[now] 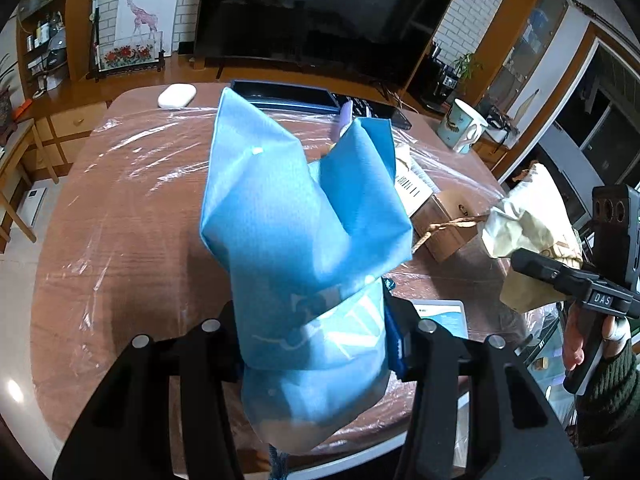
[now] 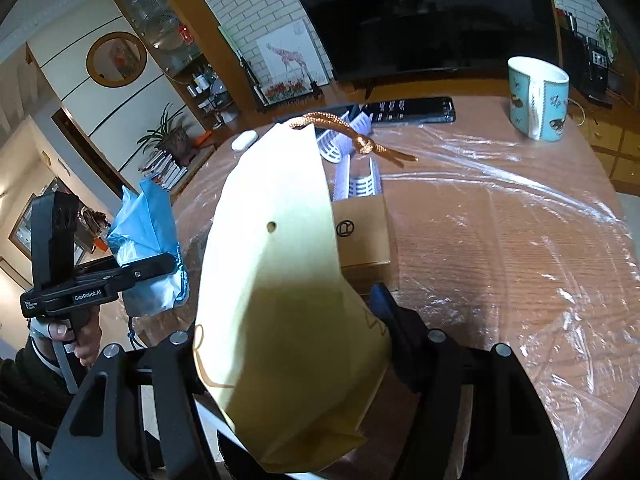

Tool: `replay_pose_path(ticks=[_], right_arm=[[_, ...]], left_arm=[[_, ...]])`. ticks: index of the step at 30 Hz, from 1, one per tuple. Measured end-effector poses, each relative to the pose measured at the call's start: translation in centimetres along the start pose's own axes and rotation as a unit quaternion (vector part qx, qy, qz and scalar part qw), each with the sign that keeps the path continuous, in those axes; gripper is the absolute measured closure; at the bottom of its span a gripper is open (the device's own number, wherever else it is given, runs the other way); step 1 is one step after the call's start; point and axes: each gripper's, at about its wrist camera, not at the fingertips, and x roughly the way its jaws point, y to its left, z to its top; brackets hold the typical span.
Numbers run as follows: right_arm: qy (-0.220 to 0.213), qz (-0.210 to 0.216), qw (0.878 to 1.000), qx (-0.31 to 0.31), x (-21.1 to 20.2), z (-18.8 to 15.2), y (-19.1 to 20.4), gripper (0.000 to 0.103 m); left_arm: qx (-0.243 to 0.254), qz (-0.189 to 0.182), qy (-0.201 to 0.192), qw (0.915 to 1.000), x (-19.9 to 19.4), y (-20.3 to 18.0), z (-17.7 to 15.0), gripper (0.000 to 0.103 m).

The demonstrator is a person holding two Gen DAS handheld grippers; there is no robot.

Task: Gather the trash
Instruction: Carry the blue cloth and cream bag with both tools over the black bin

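Observation:
My left gripper (image 1: 316,336) is shut on a crumpled blue paper bag (image 1: 296,216) and holds it up above the near edge of the table. The bag also shows in the right wrist view (image 2: 146,248). My right gripper (image 2: 288,340) is shut on a cream paper bag (image 2: 280,280) with a brown rope handle (image 2: 348,132), held above the table's near edge. In the left wrist view the cream bag (image 1: 532,224) and the right gripper (image 1: 524,260) are at the right.
The round wooden table (image 2: 500,240) is covered in clear plastic film. On it are a small cardboard box (image 2: 362,236), white plastic combs (image 2: 360,184), a dark remote (image 2: 412,110), a teal mug (image 2: 538,98), a white case (image 1: 176,95) and a barcode paper (image 1: 412,190).

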Motion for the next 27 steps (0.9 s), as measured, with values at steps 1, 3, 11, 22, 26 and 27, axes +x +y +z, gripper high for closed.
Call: replay_pose_path(ticks=[1,3,11,22,26,27], right_arm=[[-0.002,-0.001,1.0,-0.002,-0.3,-0.1,0.2,0.038],[-0.006,-0.003,1.0,-0.004,-1.0,-0.4,0.6,0.038],[-0.016,-0.013,1.0,-0.002,-2.8,-2.3,2.3,0.038],[-0.02,-0.016,1.0,0.013,-4.6,-5.7,4.7,0.038],[-0.008,-0.012,1.0,0.011,-4.5,-7.3,5.4,0.038],[-0.006,-0.01,1.0,0.01,-4.6,-7.6,5.5,0.038]], left_arm=[[-0.001,-0.001,-0.003,1.0,-0.3,0.0,-0.1,0.052],[-0.002,-0.004,-0.007,1.0,-0.9,-0.1,-0.3,0.052],[0.016,-0.017,-0.016,0.9996,-3.1,-0.6,-1.6,0.052],[0.07,-0.058,-0.006,0.9958,-5.1,-1.6,-4.0,0.052],[0.088,-0.073,0.002,0.9935,-5.5,-2.4,-5.3,0.052],[0.092,-0.075,0.003,0.993,-5.7,-2.7,-5.7,0.052]])
